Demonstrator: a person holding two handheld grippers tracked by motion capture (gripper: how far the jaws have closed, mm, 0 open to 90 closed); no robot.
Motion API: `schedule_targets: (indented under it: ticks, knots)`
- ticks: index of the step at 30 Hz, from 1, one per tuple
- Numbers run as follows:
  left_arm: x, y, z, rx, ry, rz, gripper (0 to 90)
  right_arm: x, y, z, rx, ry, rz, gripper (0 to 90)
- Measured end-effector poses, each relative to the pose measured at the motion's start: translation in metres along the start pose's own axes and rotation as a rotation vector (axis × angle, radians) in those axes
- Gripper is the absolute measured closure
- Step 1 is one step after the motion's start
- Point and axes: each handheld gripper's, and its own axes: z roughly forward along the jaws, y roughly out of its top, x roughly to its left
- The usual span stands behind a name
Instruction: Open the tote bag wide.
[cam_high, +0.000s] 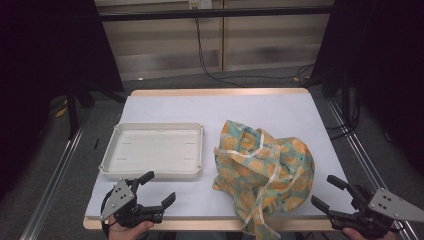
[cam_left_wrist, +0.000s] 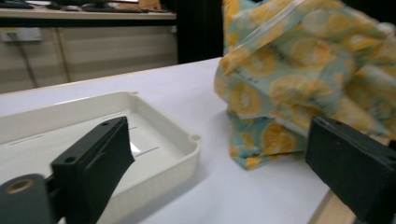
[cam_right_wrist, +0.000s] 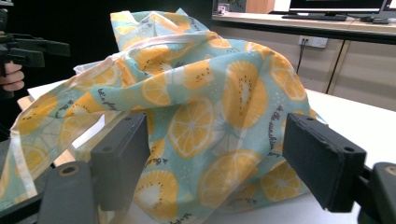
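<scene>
worktop (cam_high: 280, 107): white top, pale wood edge | behind worktop: grey floor (cam_high: 165, 82), black cables (cam_high: 210, 70) trailing to wall socket (cam_high: 199, 4) | wall behind worktop: beige panels (cam_high: 165, 45), black rail (cam_high: 215, 14) across | either side of worktop: dark curtains (cam_high: 30, 75), metal rails (cam_high: 52, 180) | light: dim, even

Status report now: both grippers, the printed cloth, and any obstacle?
Left gripper open, holding nothing. Right gripper open beside the crumpled cloth, not touching. White tray apart at left; nothing in the way.

Teal cloth bag (cam_high: 265, 172) w/ orange-slice print, crumpled on table's right, hanging over front edge.
</scene>
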Motion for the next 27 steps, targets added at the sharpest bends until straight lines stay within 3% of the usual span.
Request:
schedule_targets:
  ticks: [1, 7, 16, 18, 21, 27]
  knots:
    - [0.001, 0.000, -0.001, -0.005, 0.007, -0.015, 9.3, -0.001, 0.000, -0.001, -0.001, 0.004, -0.008, 24.4]
    - [0.004, -0.001, -0.001, 0.010, 0.032, -0.014, 12.1, -0.003, 0.002, -0.002, -0.008, 0.008, 0.010, 26.5]
    - [-0.006, 0.002, 0.009, 0.057, 0.010, 0.052, 26.2, -0.003, 0.007, 0.004, 0.002, 0.061, 0.032, 33.9]
    - [-0.009, 0.003, 0.013, 0.066, -0.020, 0.064, 30.2, -0.002, 0.008, 0.006, 0.010, 0.086, 0.036, 37.0]
    - [-0.012, 0.005, 0.021, 0.077, -0.062, 0.099, 37.9, 0.003, 0.014, 0.011, 0.033, 0.117, 0.002, 44.5]
    - [-0.022, 0.010, 0.035, 0.098, -0.137, 0.113, 45.2, 0.009, 0.029, 0.020, 0.034, 0.147, -0.011, 45.7]
